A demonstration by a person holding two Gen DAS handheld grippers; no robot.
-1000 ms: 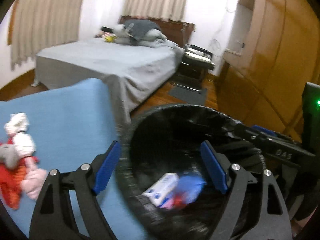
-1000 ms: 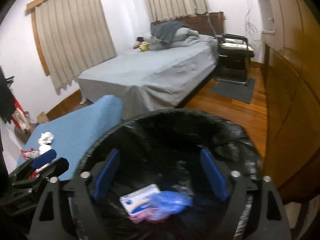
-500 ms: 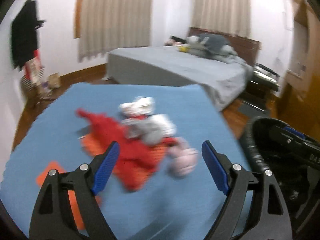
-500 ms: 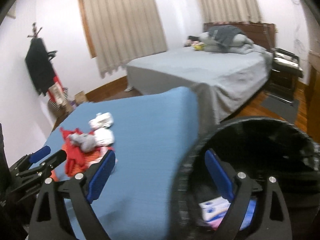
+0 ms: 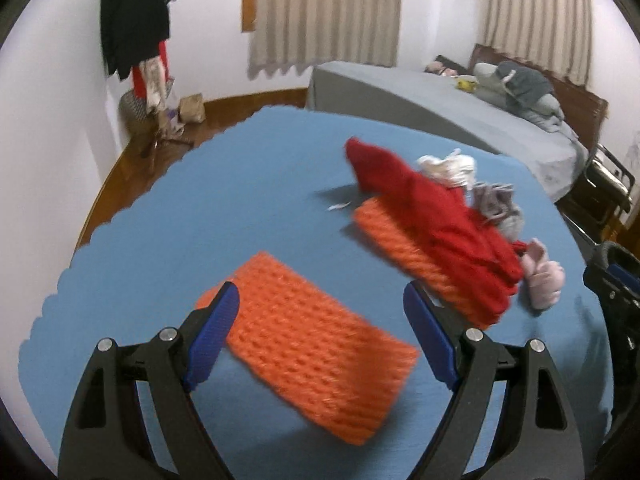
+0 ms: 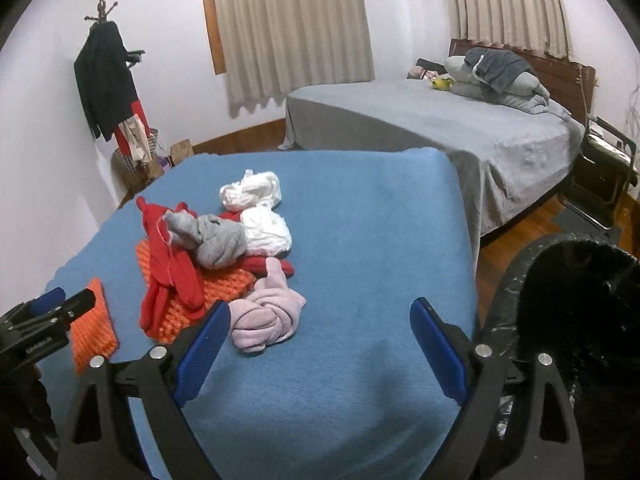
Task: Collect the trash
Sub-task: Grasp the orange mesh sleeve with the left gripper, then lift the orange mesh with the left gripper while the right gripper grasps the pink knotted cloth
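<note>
The left tool (image 5: pixel 320 332) stands released, with nothing between its blue pads, angled down over a flat orange foam net (image 5: pixel 316 360) that lies alone on the blue desk (image 5: pixel 200 200); this alignment suggests the net is the next item to be collected. The right tool (image 6: pixel 320 344) is also released: its jaws have just been opening and nothing is between them. It hovers over bare desk surface just beside a knotted pink cloth (image 6: pixel 266 314). The remaining items sit in one loose heap near the middle of the desk: a red garment (image 6: pixel 172 268) draped over a second orange net (image 6: pixel 224 284), a grey cloth (image 6: pixel 212 240) resting on the red one, and white crumpled pieces (image 6: pixel 256 208) behind it. Heaping keeps the items within reach of both tools. The container is a bin lined with a black bag (image 6: pixel 580 320), standing on the floor at the right edge of the desk, close enough for a short transfer. Its interior appears dark in the right wrist view, so its contents cannot be determined. A grey bed (image 6: pixel 440 120) stands behind the desk.
</note>
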